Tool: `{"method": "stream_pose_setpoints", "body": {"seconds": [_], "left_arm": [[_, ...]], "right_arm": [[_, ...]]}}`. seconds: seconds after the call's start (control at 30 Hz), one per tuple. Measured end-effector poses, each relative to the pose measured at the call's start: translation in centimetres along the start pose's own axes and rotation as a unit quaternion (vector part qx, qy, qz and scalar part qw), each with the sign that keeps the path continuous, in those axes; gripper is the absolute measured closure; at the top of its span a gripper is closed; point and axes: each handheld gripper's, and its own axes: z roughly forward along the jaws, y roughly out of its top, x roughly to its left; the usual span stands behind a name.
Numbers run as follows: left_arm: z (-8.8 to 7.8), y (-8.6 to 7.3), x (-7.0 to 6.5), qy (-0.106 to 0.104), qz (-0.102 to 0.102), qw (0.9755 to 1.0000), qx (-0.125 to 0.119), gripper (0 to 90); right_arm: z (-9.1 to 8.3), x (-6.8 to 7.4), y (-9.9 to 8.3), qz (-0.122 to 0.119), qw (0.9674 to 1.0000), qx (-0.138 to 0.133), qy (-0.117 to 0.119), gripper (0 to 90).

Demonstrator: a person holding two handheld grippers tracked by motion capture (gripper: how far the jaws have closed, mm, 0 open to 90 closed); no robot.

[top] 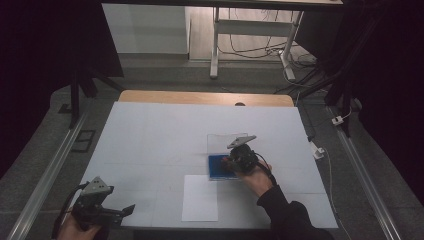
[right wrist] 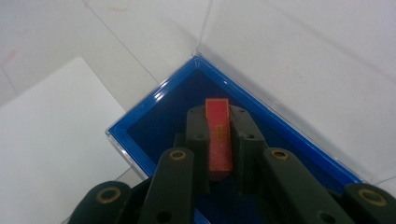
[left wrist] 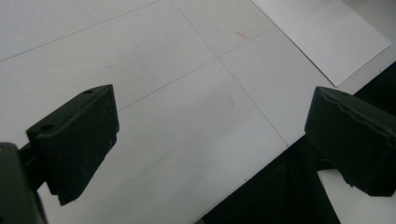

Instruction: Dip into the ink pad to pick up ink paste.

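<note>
Red plastic, a small flat tag [right wrist: 218, 135] with gold print, was pinched between the pads of the right tongs [right wrist: 219, 140] just above the blue-lined clear box [right wrist: 154, 100], whose lid stood open. A white sheet [top: 200, 197] lay just beside the box on the counter [top: 150, 135]. The left tongs [left wrist: 210, 140] were held spread wide over the counter's near edge, with nothing between them.

One blue box [right wrist: 154, 98] with one clear lid [top: 226, 140], mid-table right. One red block [right wrist: 218, 135] inside. One white sheet [top: 200, 197] near. Two grippers: left [top: 127, 210], right [right wrist: 218, 140].
</note>
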Motion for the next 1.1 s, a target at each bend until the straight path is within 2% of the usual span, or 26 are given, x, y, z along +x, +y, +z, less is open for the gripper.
{"method": "stream_pose_setpoints", "body": {"seconds": [0.07, 0.13, 0.3, 0.53, 0.8, 1.1], "left_arm": [[0.0, 0.0, 0.0, 0.0, 0.0, 1.0, 0.0, 3.5], [0.0, 0.0, 0.0, 0.0, 0.001, 1.0, 0.0, 3.5], [0.0, 0.0, 0.0, -0.001, 0.001, 1.0, 0.001, 3.7], [0.2, 0.1, -0.1, 0.0, 0.003, 1.0, 0.007, 4.2], [0.1, 0.1, 0.0, -0.003, 0.0, 1.0, 0.006, 4.2], [0.1, 0.1, 0.1, -0.005, -0.002, 1.0, 0.005, 4.3]], "right_arm": [[0.0, 0.5, 0.1, -0.019, 0.9997, 0.003, -0.014, 79.7], [0.0, 0.7, 0.2, -0.025, 0.9995, 0.006, -0.018, 79.7], [-0.1, -0.2, -0.1, 0.004, 1.0, -0.003, 0.005, 79.5], [-0.2, -0.1, -0.1, -0.001, 1.0, -0.004, 0.001, 79.3], [-0.5, -0.3, -0.2, 0.007, 0.9998, -0.011, 0.016, 78.9], [-1.4, -0.2, 0.0, 0.002, 0.9996, -0.023, 0.019, 78.8]]}}
